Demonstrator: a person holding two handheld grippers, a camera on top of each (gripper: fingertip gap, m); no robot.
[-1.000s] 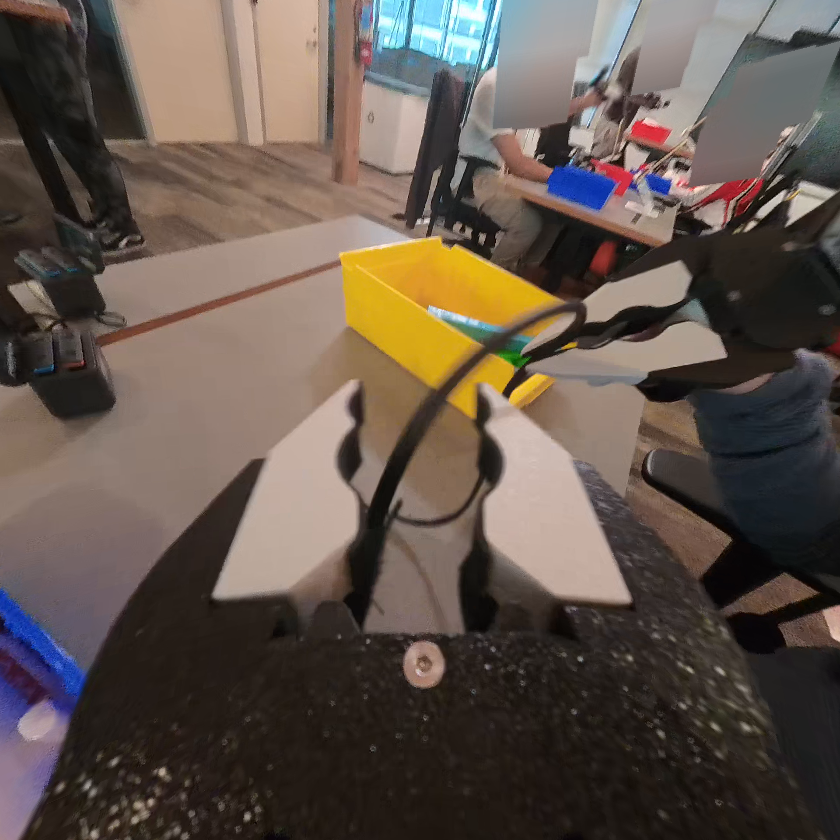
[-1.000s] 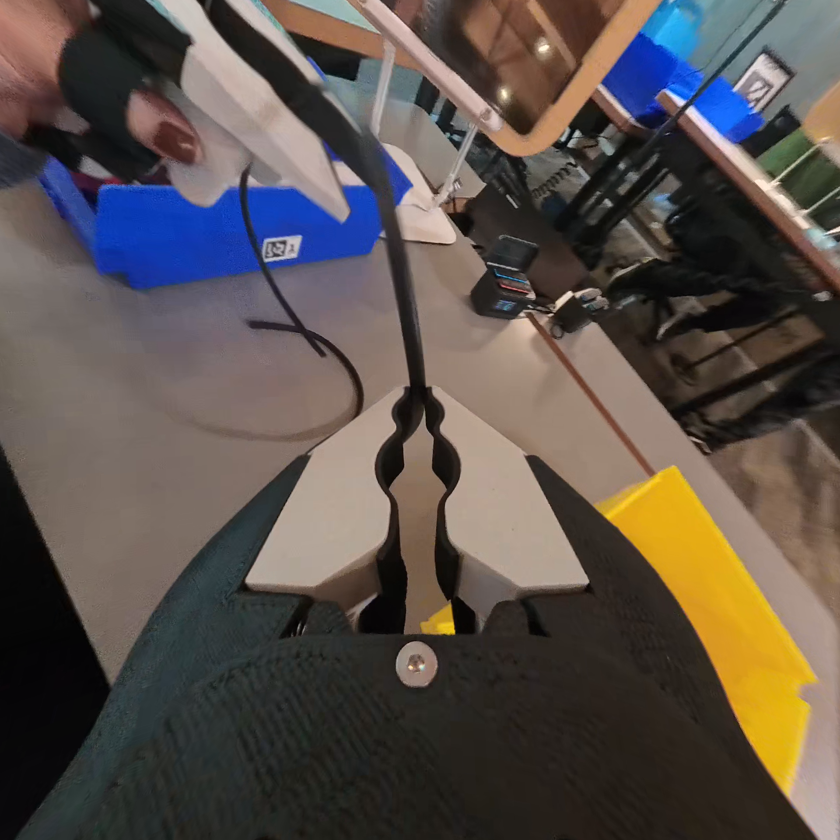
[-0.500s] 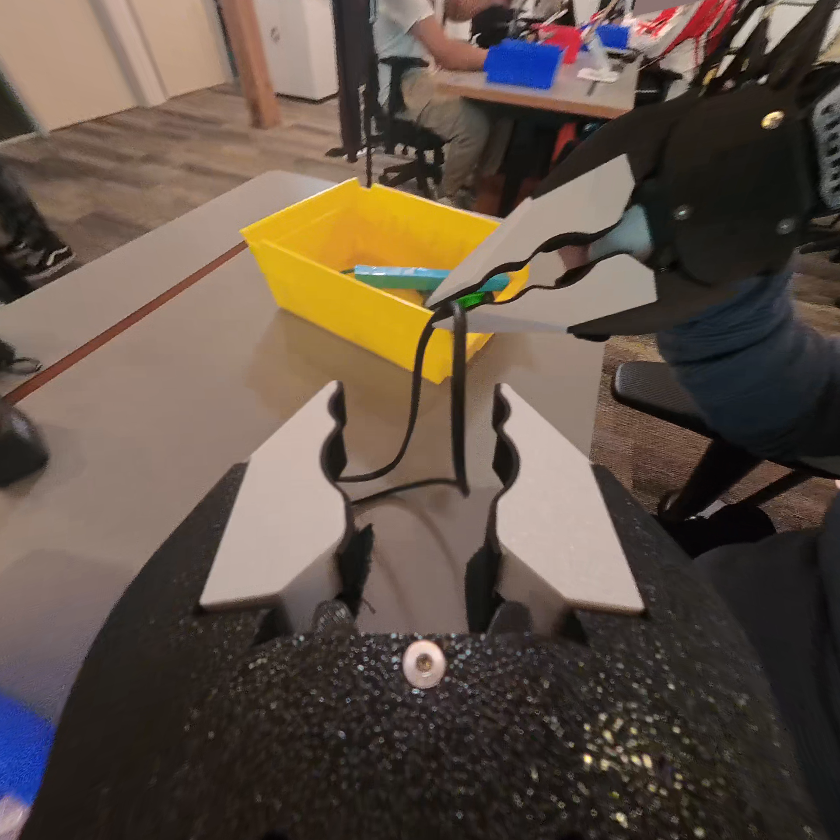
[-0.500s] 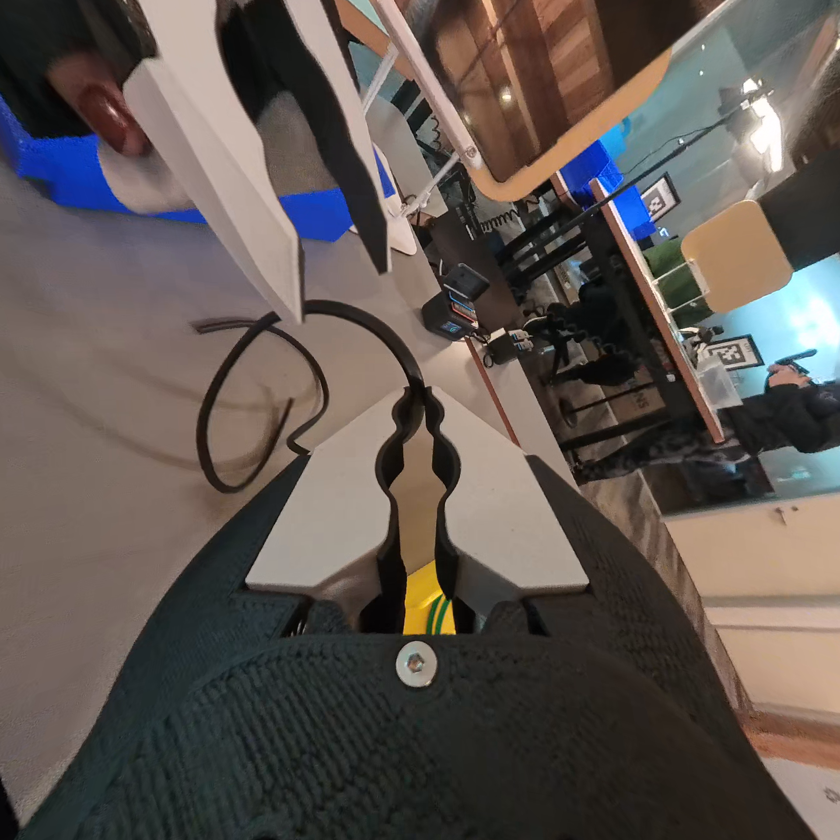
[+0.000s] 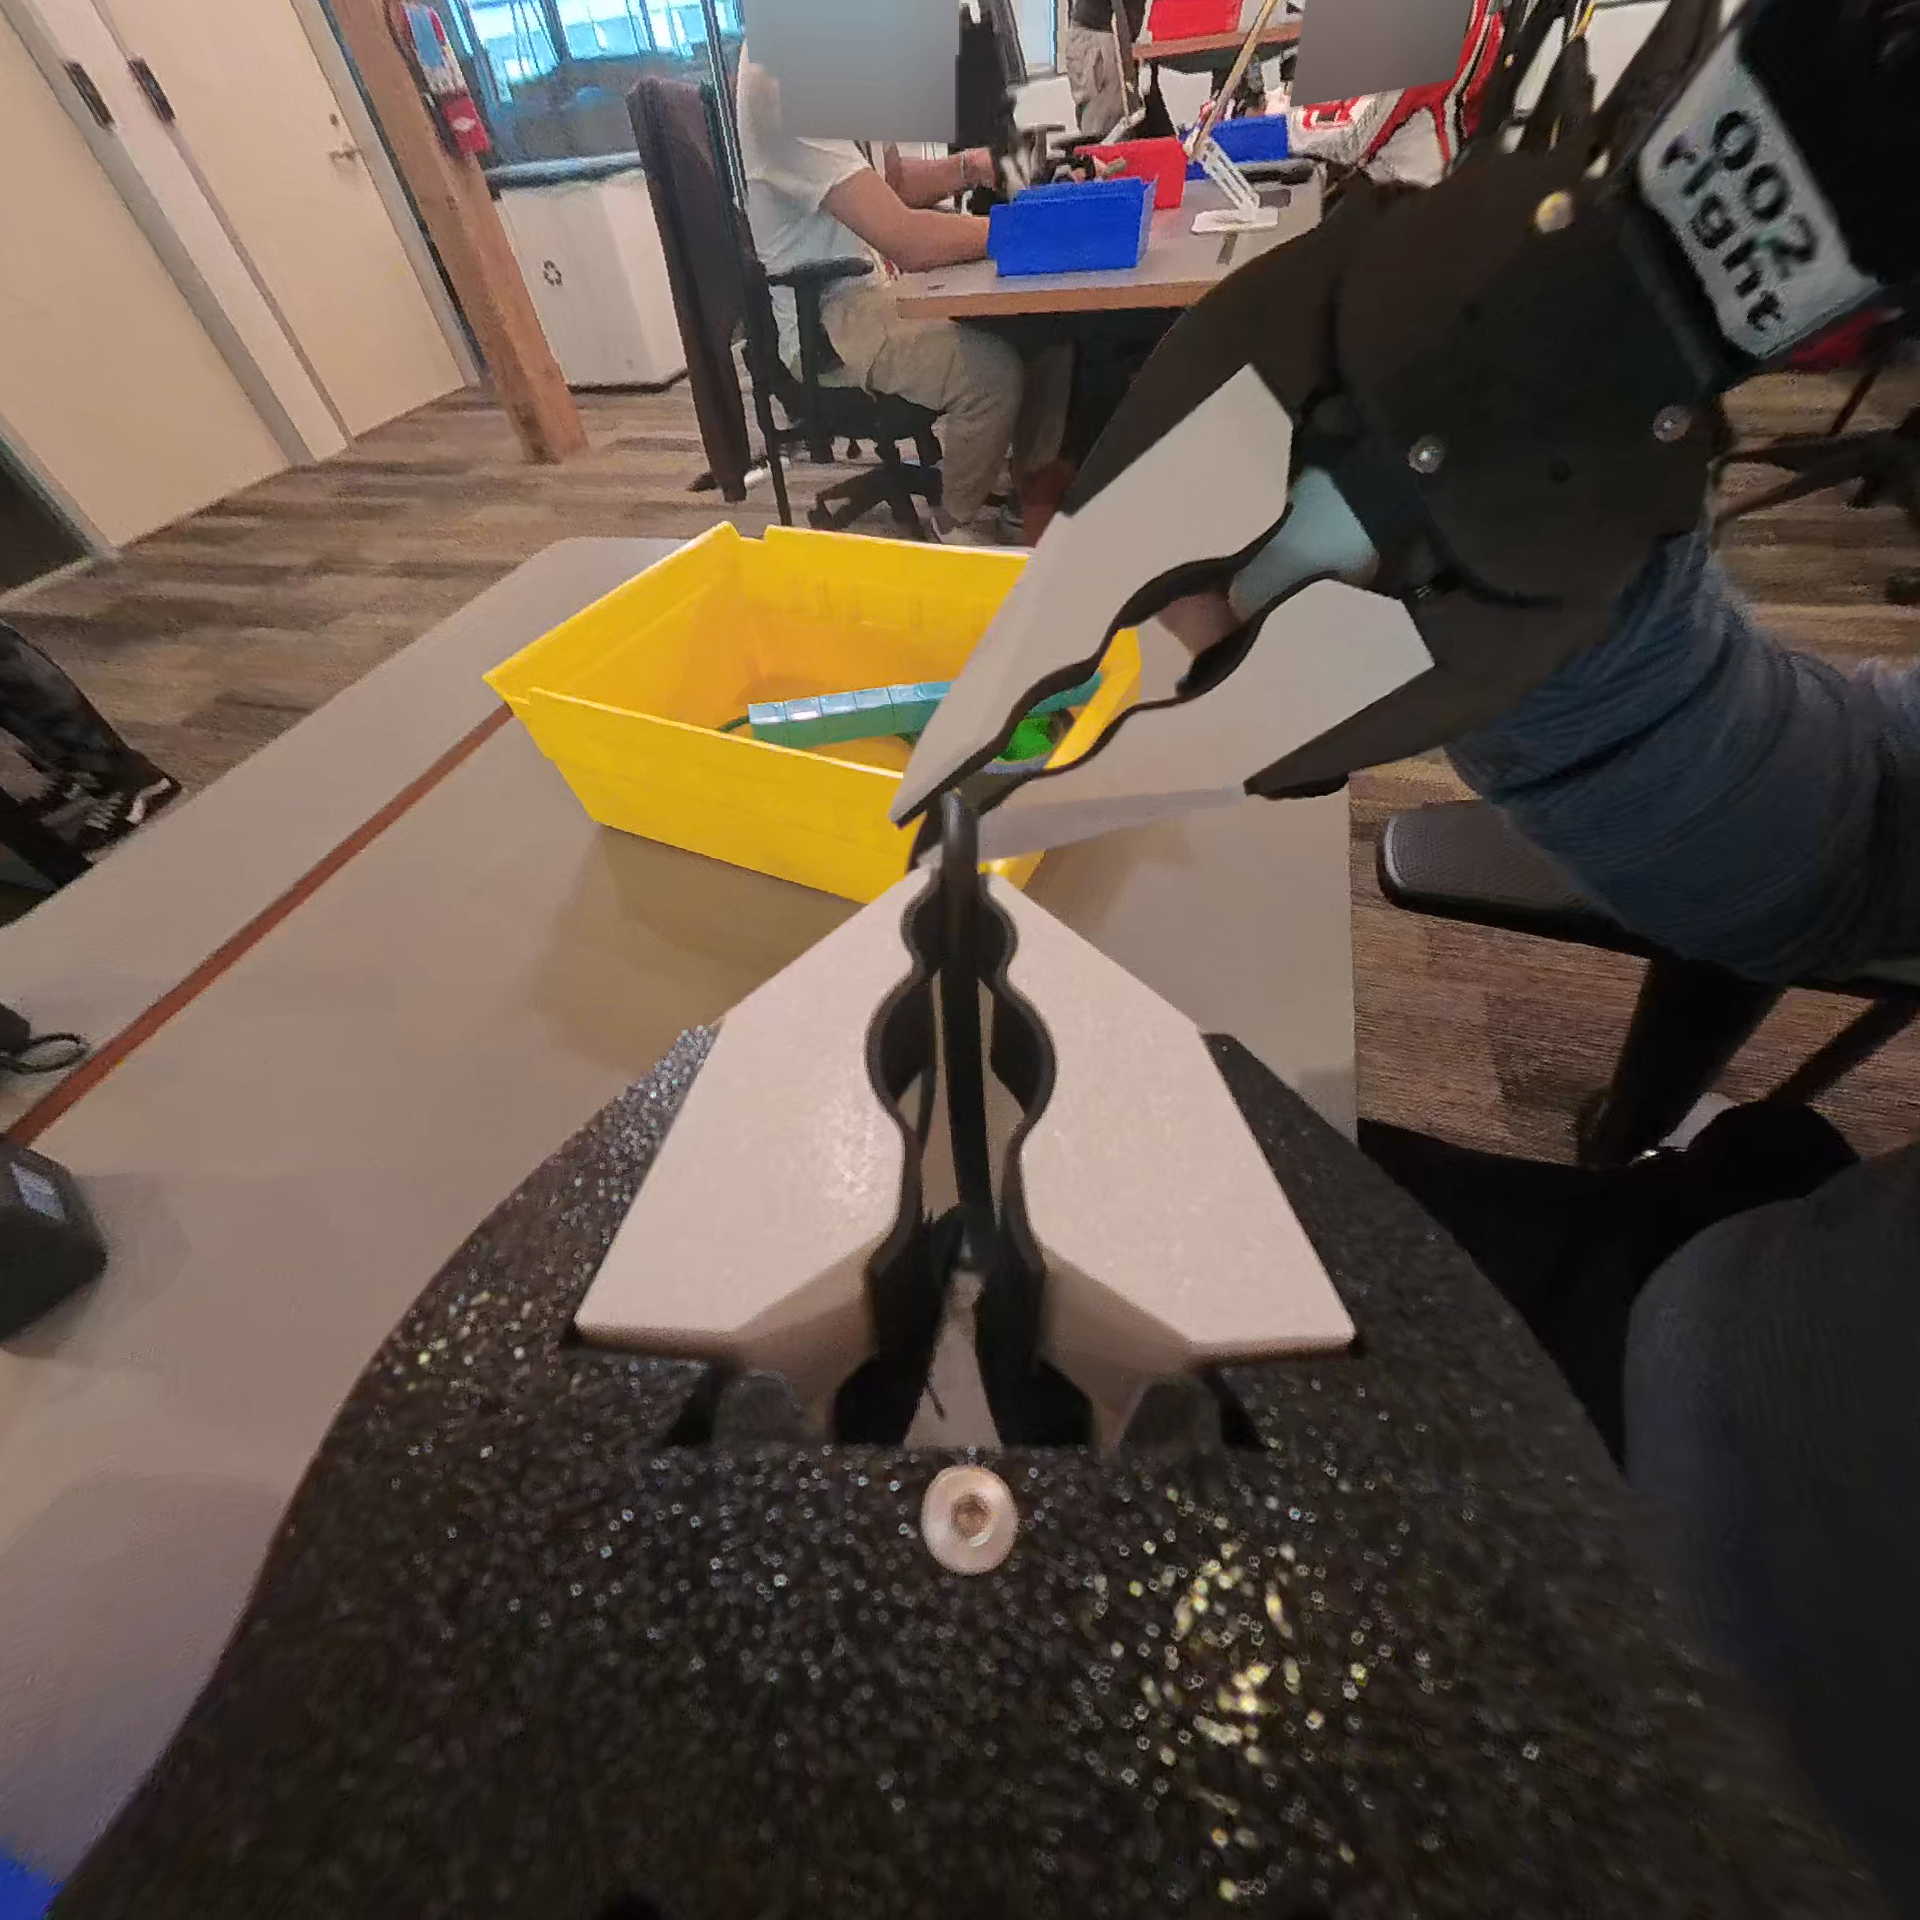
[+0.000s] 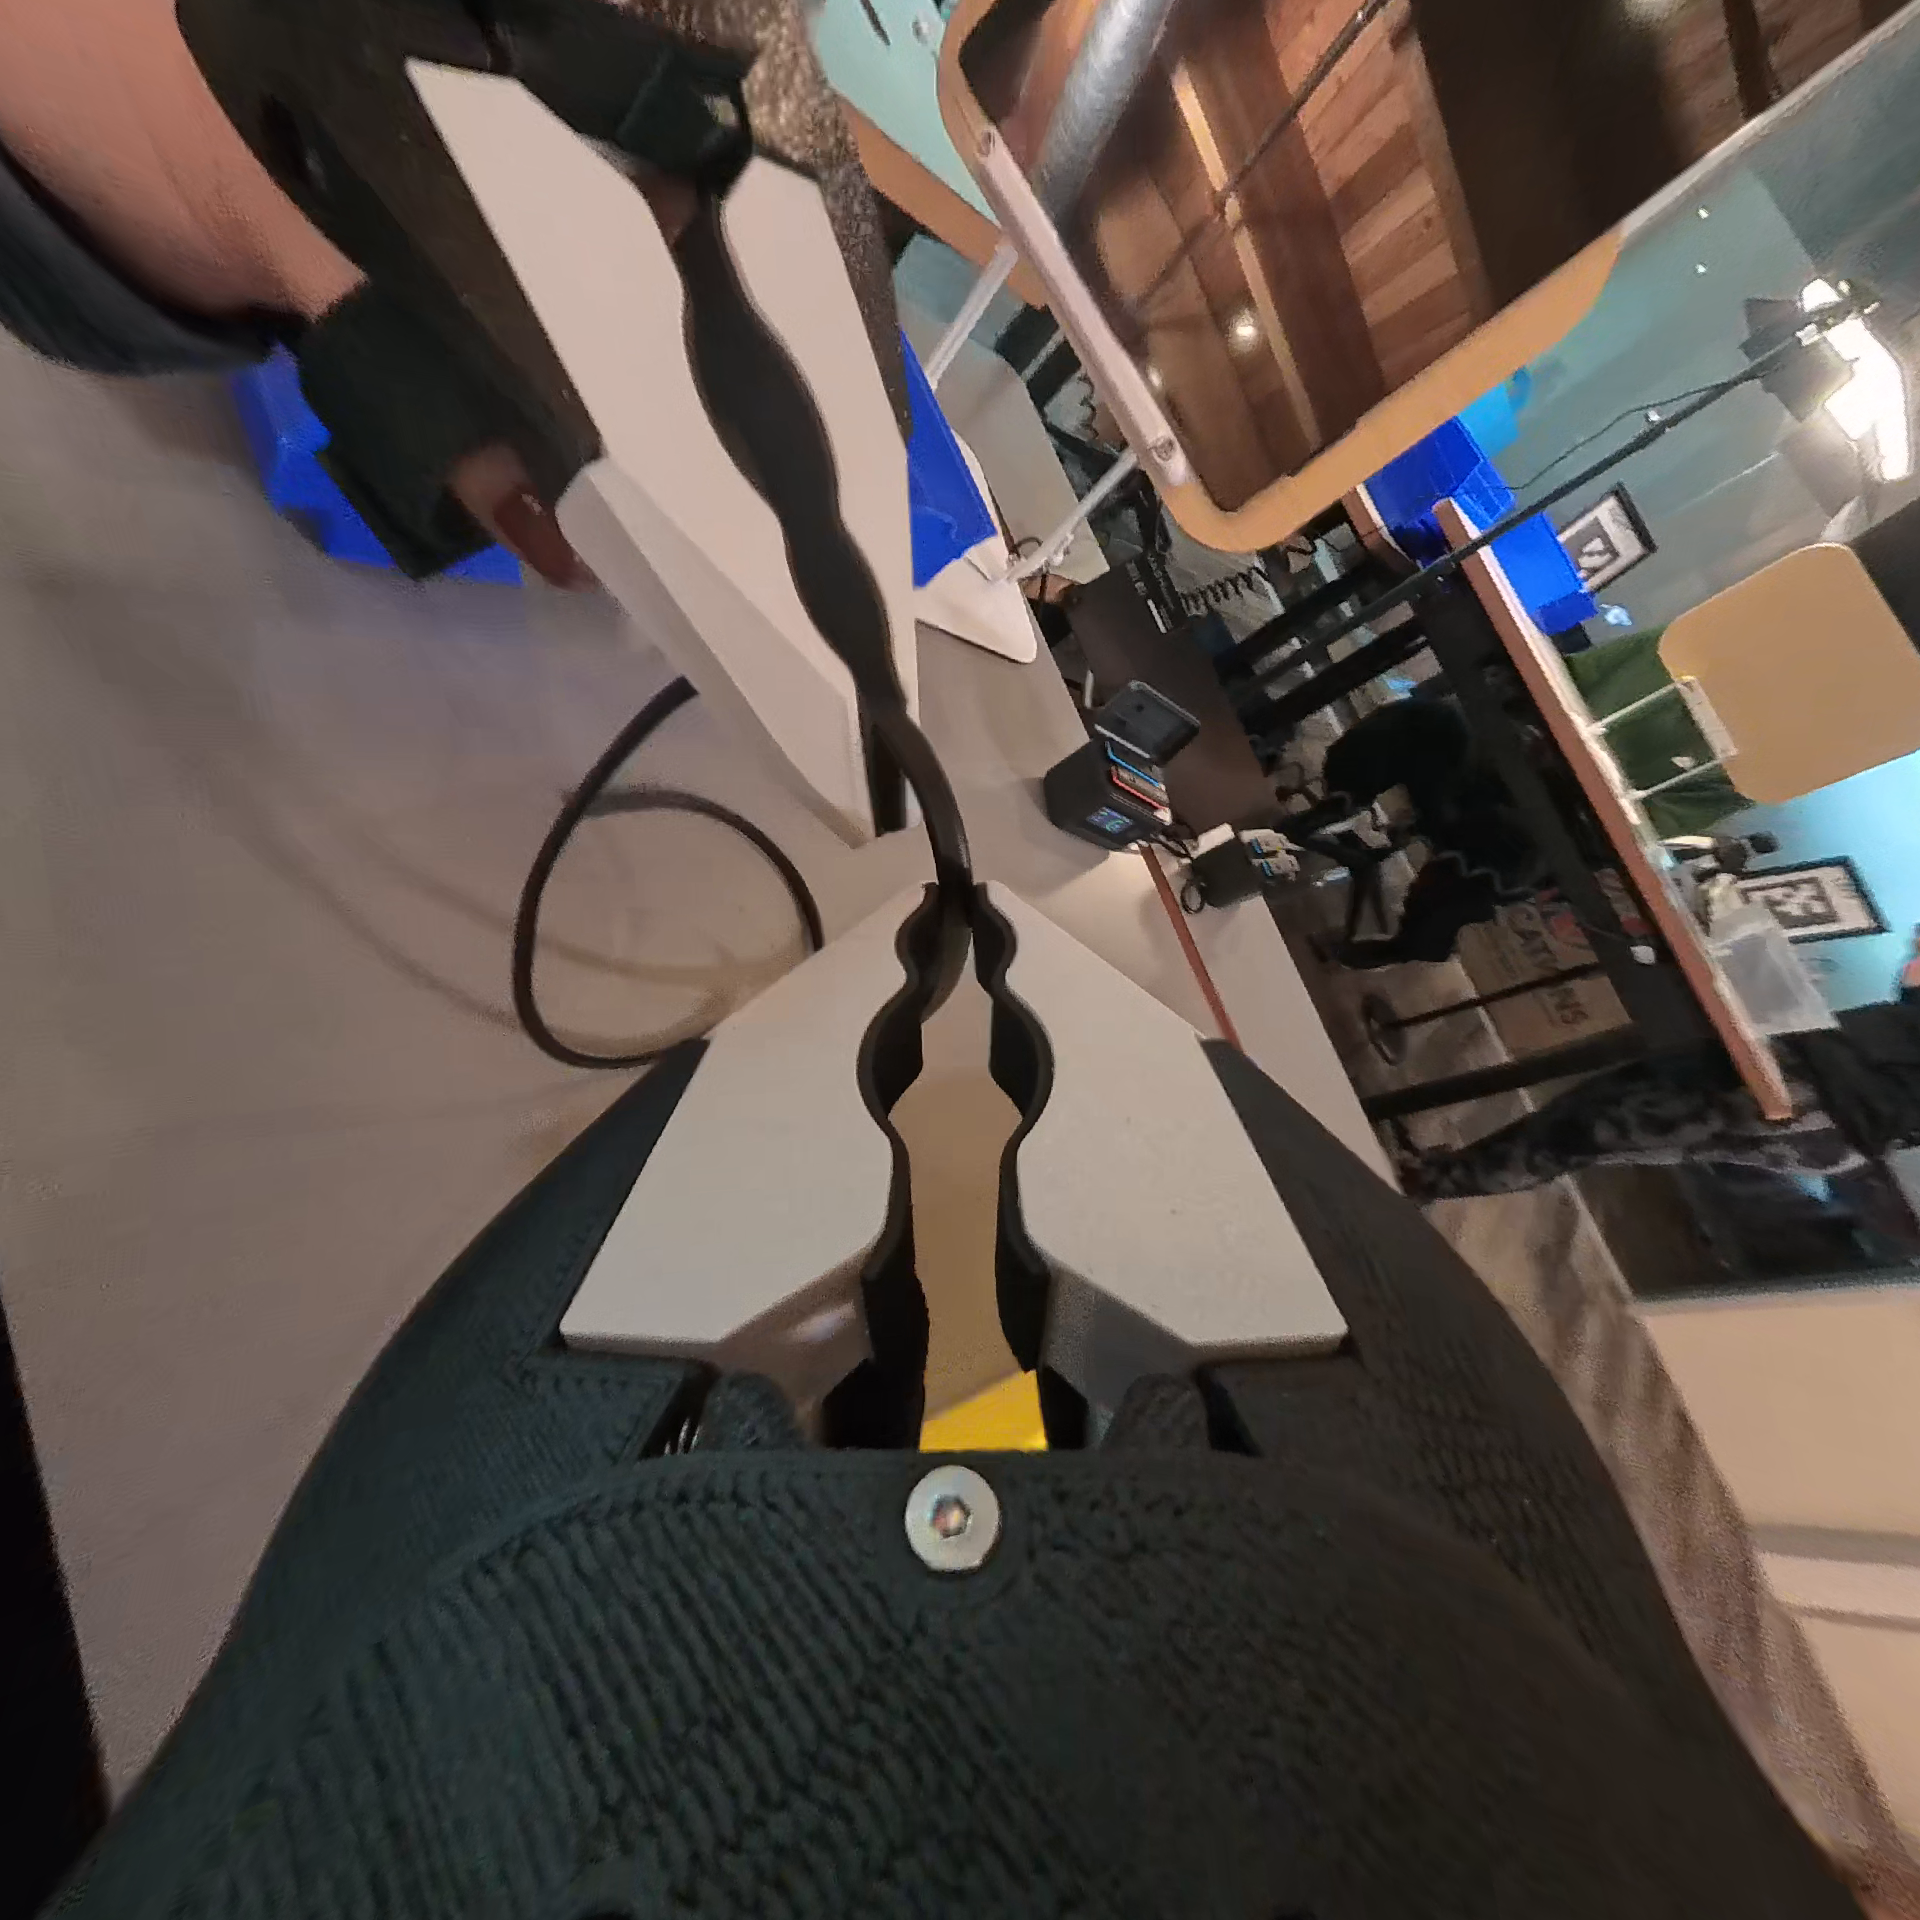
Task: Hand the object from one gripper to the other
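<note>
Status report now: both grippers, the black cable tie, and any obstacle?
Left gripper shut on the black cable tie. Right gripper shut on its other end, tips nearly touching the left. Rest of tie loops above the grey table. Nothing in the way.

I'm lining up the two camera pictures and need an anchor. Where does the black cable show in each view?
Left wrist view: the black cable runs up the middle, between the left hand-held gripper fingers, its top at the right hand-held gripper tips.
Right wrist view: the cable rises from this gripper's tips at centre; a loop lies on the table, left.
Shared landmark: the yellow bin, a sliver low in the right wrist view.
</note>
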